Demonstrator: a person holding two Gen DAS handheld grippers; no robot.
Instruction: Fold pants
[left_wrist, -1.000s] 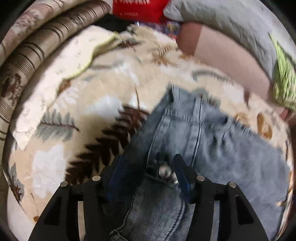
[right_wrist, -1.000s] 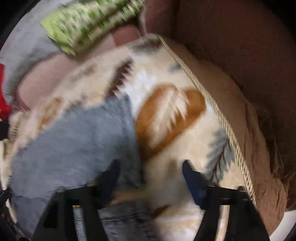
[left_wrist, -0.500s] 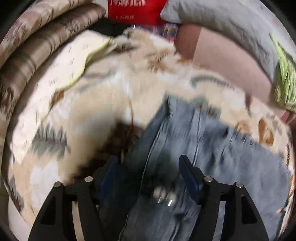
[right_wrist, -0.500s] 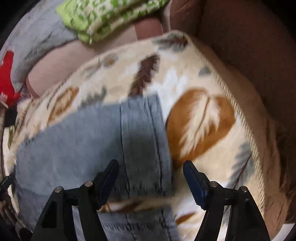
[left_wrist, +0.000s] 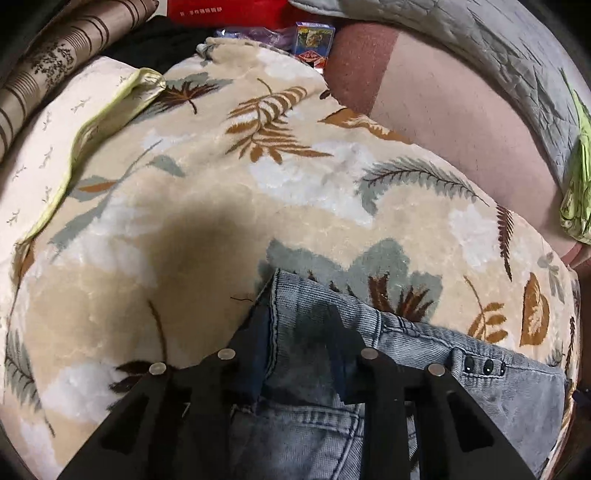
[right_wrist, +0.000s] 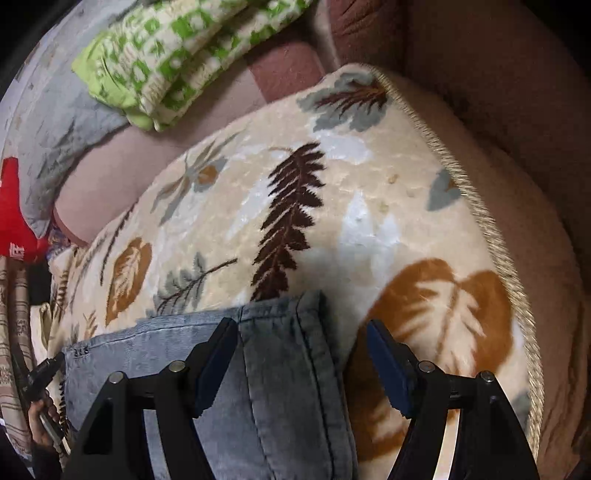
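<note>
— Jeans (left_wrist: 424, 373)? Where?
— Flat on the leaf-print blanket (left_wrist: 229, 206), already doubled over, folded edge toward the pillows. Waistband corner under the left gripper (left_wrist: 299, 354), hem end under the right gripper (right_wrist: 301, 354).
— Weight, feel?
— Probably heavy for cloth, thick denim; soft enough to bend, stiff enough to keep a crease. Not slippery, not fragile. Likely to drag on the fuzzy blanket rather than slide.
— Best place to grab?
— Thick stitched spots, at a guess: waistband seam by the three rivets (left_wrist: 485, 365) on the left, double-stitched hem (right_wrist: 280, 332) on the right. Both layers pinched together, otherwise only the top layer lifted.
— Tongs?
— Left: spread apart, straddling the waistband corner, nothing clamped. Right: spread apart too, one finger above denim, the other above bare blanket, nothing clamped.
— Around it?
— Green checked cloth (right_wrist: 173, 62) and a gray quilted pillow (left_wrist: 480, 48) at the far side, pink cushion (left_wrist: 443, 122) just beyond the blanket, red bag (left_wrist: 229, 11) behind. Well apart from the jeans.
</note>
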